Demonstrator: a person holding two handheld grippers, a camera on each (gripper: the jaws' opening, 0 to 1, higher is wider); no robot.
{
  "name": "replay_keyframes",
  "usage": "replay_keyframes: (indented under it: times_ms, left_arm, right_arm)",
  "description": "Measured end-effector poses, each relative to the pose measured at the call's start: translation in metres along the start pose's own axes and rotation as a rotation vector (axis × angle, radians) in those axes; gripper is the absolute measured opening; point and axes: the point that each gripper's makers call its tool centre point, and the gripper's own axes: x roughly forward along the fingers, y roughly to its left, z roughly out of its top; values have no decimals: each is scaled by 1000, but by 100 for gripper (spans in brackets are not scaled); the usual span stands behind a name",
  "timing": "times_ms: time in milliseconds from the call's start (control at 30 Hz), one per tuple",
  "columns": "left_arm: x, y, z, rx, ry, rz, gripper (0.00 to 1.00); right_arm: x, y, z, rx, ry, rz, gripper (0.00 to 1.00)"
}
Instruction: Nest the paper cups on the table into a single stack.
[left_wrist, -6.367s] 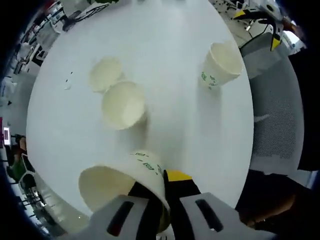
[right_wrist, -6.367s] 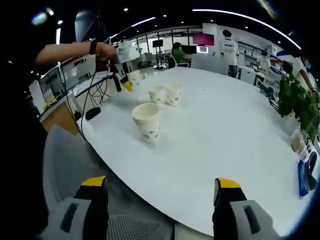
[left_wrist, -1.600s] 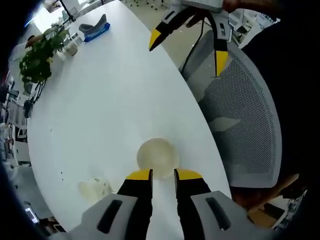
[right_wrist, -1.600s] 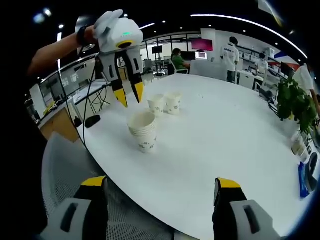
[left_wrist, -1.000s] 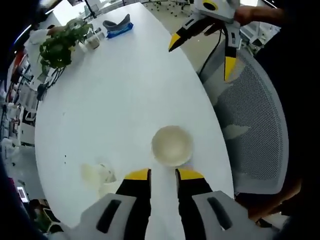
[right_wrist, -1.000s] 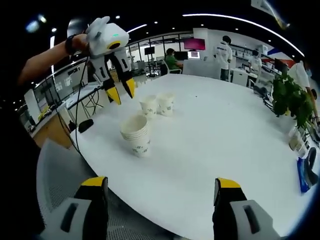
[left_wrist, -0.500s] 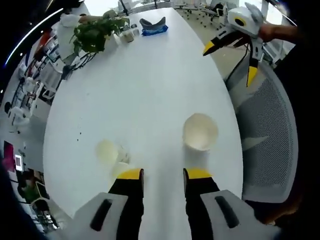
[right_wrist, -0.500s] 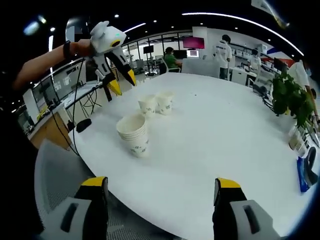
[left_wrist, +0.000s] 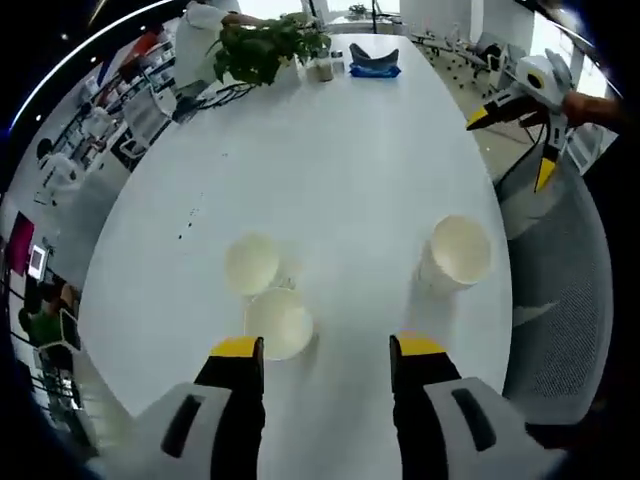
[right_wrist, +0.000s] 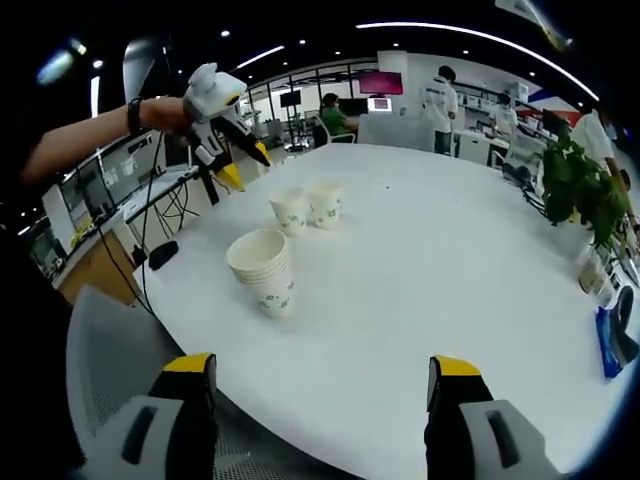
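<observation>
Right gripper view, stacked cups (right_wrist: 264, 271) upright, mouths up

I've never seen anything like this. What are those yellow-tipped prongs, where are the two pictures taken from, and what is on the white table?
A person holds a hand-operated gripper in each hand; each carries its own fisheye camera. The left gripper view looks down at the white table; the right gripper view looks across it. Both are open and hold nothing. On the table stand a stack of nested paper cups and two single paper cups side by side. At the far end are a potted plant and a blue object. A mesh chair stands beside the table.
</observation>
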Motion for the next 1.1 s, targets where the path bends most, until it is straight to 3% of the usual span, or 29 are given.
replay_keyframes:
  times_ms: [233,567,1100]
  left_arm:
    - [24,0,-11,12,43,-40,48]
    - [61,-2,-13,24,99,-71,44]
    - [101,11,-27,-64,150,-60,37]
  right_arm:
    - [2,1,-2,13,-1,1,88]
    - [13,6,2,27,-1,-1,88]
    - [29,14,17,6,-4,16,88]
